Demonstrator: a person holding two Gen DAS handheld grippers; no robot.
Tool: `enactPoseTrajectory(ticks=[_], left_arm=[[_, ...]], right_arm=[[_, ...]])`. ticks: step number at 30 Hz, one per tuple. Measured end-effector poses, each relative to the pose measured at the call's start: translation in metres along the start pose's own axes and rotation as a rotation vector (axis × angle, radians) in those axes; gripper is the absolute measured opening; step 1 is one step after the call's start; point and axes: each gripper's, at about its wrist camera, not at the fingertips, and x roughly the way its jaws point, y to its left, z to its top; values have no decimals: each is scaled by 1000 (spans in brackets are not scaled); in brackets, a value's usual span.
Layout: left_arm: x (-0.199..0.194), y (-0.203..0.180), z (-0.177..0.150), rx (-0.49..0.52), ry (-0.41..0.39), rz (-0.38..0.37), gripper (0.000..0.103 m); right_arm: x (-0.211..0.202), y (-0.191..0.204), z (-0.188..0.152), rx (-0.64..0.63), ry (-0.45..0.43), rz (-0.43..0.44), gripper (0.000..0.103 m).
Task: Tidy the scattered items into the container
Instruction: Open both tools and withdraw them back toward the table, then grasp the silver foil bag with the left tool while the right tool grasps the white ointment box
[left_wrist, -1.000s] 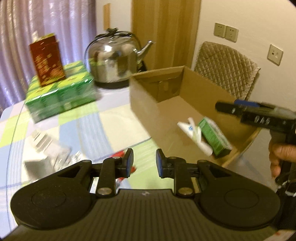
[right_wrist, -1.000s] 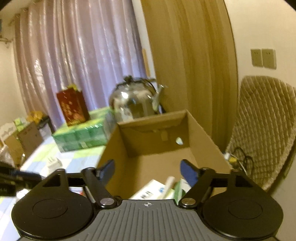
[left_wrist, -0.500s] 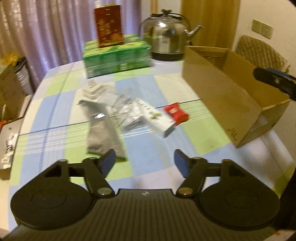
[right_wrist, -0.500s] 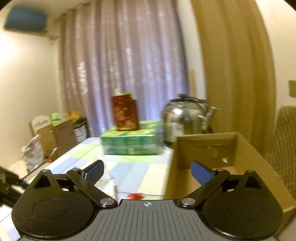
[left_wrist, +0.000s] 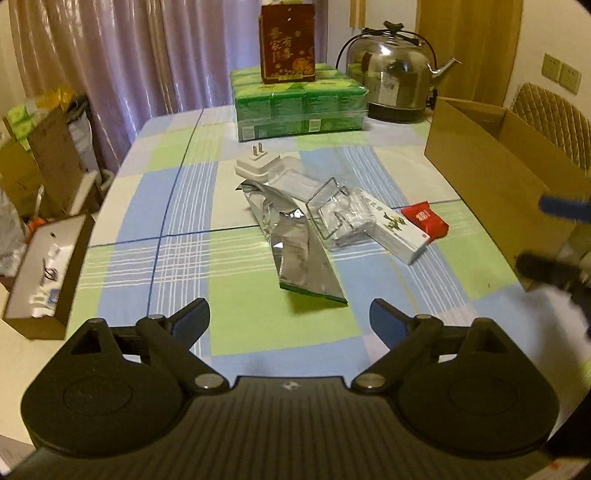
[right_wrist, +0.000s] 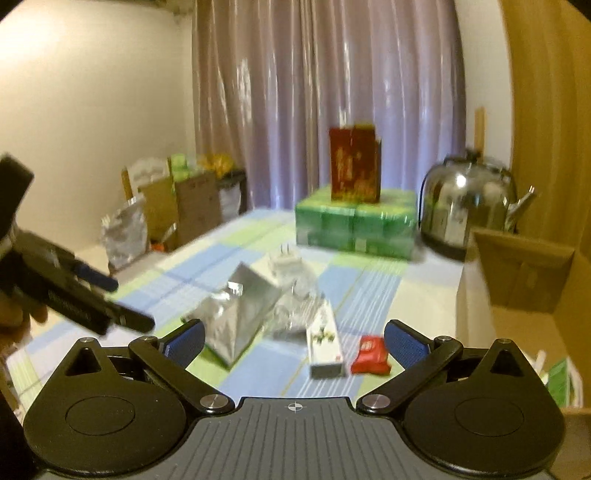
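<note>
Scattered on the checked tablecloth lie a silver foil pouch, a clear plastic wrapper, a white box, a red packet and a white plug adapter. The open cardboard box stands at the table's right edge, with a green packet inside. My left gripper hovers open, short of the pouch. My right gripper is open too, nothing between its fingers, held above the white box and red packet.
A wrapped green pack topped by a red carton stands at the table's far end beside a steel kettle. Cardboard boxes sit off the left edge. A quilted chair stands behind the container.
Both grippers swung left from the cardboard box toward the scattered items. The left gripper's jaws went from narrow to wide open. The right gripper stayed open.
</note>
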Motion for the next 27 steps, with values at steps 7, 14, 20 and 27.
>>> enactPoseTrajectory(ticks=[7,14,20,27], left_arm=[[47,31,32,-114,71,-95,92],[104,41,66,-163,136,-167,92],[147,43,75,-204,211,-195,88],[173,53,72,-257,261,-230,67]], right_arm=[[51,-10,12,35,153,-10,101],[102,-29,24,23,267,-23,100],[133,-39,25,5,335,3,99],[162,-45,26,3,394,20,83]])
